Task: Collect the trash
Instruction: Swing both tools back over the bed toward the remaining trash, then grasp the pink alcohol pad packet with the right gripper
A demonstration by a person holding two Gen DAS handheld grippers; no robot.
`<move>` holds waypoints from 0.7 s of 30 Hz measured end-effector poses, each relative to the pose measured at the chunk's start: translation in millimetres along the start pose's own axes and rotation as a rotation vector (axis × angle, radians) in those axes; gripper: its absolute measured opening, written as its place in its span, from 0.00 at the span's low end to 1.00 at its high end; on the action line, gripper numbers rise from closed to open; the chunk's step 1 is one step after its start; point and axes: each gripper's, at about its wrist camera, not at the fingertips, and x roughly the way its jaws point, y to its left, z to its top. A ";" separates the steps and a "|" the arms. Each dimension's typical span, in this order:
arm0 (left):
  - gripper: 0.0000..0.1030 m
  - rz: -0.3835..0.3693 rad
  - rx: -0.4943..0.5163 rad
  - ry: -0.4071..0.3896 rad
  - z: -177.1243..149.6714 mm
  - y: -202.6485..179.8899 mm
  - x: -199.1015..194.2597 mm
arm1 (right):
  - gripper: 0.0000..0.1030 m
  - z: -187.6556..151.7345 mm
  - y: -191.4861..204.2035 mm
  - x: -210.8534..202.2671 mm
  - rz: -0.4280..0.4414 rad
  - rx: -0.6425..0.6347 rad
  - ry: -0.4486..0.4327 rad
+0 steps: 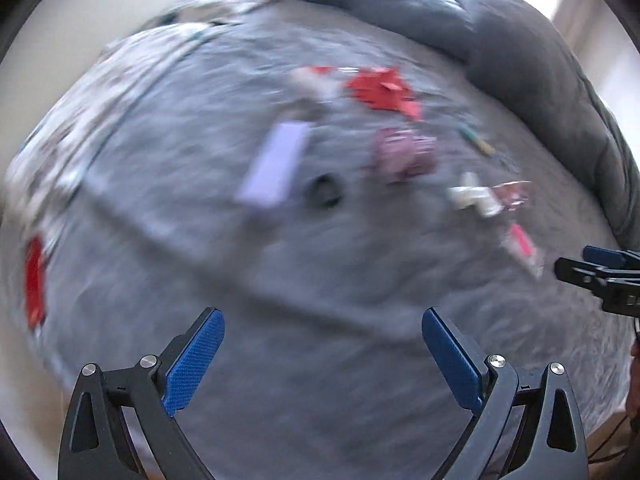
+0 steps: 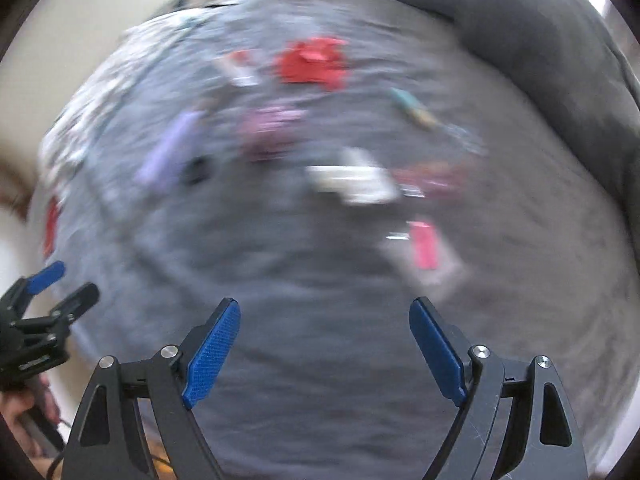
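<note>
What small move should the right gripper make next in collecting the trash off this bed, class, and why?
Probably ease the right gripper forward toward the pink wrapper, the piece lying nearest ahead of it on the grey bedcover. Both it and the left gripper are open and empty, apart from every scrap. The frames are blurred, so steadying first seems wise.

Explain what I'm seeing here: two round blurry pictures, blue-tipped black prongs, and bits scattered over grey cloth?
Each picture comes from a fisheye camera on a hand-held gripper, looking along its jaws. One shows the left gripper, the other the right gripper; both stand open and hold nothing. Below lies a grey bedspread strewn with trash: crumpled red paper, a lilac strip, a pink wrapper, white scraps. Everything is motion-blurred, so finer details cannot be told.
</note>
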 end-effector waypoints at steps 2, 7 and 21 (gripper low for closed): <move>0.96 -0.006 0.059 0.003 17.6 -26.6 10.4 | 0.83 8.1 -31.1 8.5 -0.013 0.043 0.007; 0.96 -0.003 0.175 0.051 40.5 -72.9 39.3 | 0.83 28.1 -49.7 41.3 -0.042 -0.018 0.047; 0.96 0.052 0.145 0.150 40.3 -78.1 72.2 | 0.83 38.4 -63.2 126.0 -0.073 -0.085 0.207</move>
